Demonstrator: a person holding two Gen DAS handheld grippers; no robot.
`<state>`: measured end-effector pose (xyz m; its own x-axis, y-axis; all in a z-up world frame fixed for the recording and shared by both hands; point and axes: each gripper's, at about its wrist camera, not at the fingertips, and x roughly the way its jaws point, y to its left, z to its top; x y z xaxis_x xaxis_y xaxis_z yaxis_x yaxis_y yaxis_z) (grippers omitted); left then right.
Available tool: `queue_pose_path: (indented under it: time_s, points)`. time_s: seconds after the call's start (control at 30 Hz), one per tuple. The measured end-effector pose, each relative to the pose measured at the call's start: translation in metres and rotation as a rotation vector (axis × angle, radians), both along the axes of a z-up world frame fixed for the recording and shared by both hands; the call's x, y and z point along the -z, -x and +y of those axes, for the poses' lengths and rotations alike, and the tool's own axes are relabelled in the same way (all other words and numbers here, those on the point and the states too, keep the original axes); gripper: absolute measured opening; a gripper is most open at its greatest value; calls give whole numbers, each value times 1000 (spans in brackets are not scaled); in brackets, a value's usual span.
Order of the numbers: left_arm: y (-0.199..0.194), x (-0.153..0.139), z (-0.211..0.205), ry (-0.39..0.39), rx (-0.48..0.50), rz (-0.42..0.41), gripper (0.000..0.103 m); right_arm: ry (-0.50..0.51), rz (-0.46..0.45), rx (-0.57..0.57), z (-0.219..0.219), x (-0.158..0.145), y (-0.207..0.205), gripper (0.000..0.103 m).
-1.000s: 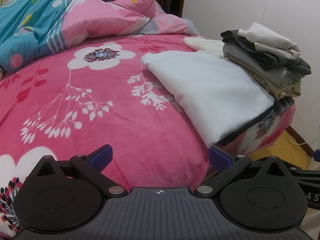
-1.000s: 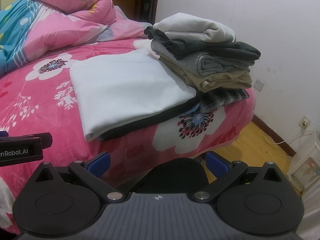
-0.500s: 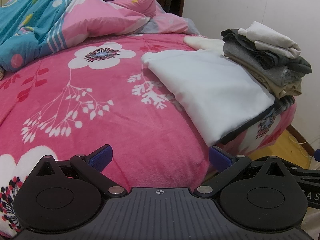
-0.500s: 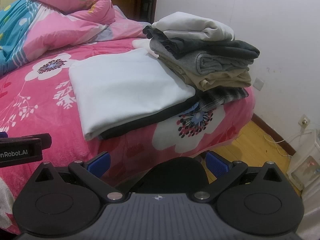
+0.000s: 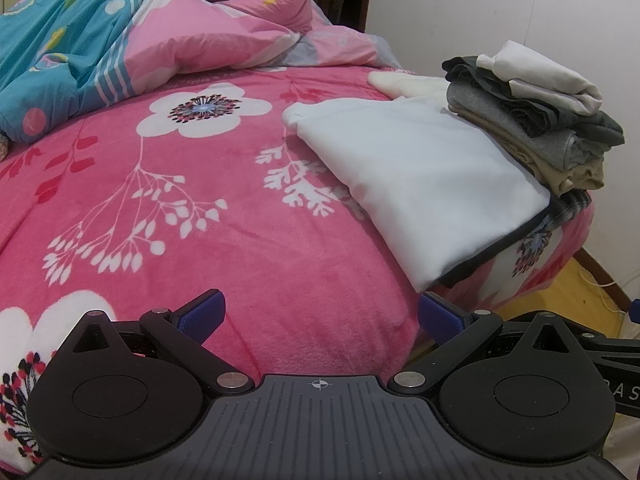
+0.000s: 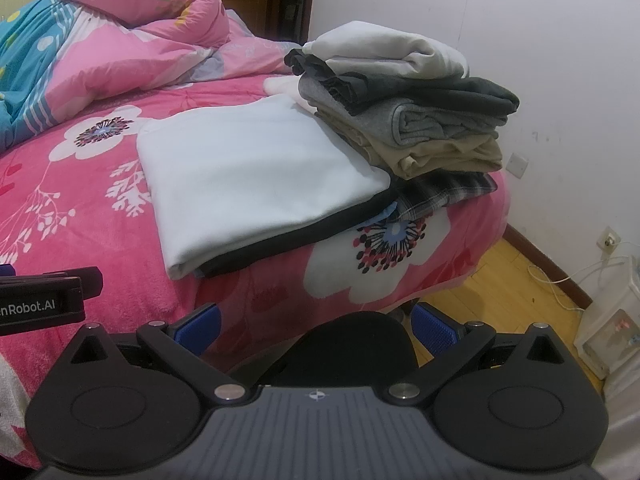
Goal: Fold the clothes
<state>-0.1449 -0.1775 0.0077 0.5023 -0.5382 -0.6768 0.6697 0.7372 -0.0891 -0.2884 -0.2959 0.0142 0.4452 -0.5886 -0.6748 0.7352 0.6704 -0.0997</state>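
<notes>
A folded white garment (image 5: 420, 184) (image 6: 252, 176) lies flat near the bed's right corner, with a dark layer showing under its front edge. Beside it, to the right, stands a stack of folded clothes (image 5: 536, 116) (image 6: 404, 100) in white, dark grey, grey and beige, on a plaid piece (image 6: 448, 196). My left gripper (image 5: 320, 312) hovers open over the pink bedspread, short of the white garment, holding nothing. My right gripper (image 6: 316, 324) is open too, off the bed's front edge, above a dark rounded shape (image 6: 352, 348).
A pink floral bedspread (image 5: 180, 200) covers the bed. A bunched pink and blue quilt (image 5: 120, 40) lies at the back left. White walls, a wooden floor (image 6: 500, 288), wall sockets, cables and a small white appliance (image 6: 612, 328) are on the right.
Both views have shifted only slightly; the clothes have not moved and both grippers stay open.
</notes>
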Motion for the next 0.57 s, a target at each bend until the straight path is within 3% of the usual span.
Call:
queue_pose_path:
  time_s: [0.57]
  points:
    - [1, -2, 1, 0, -8, -5, 103, -2, -1, -5, 1, 0, -1, 103]
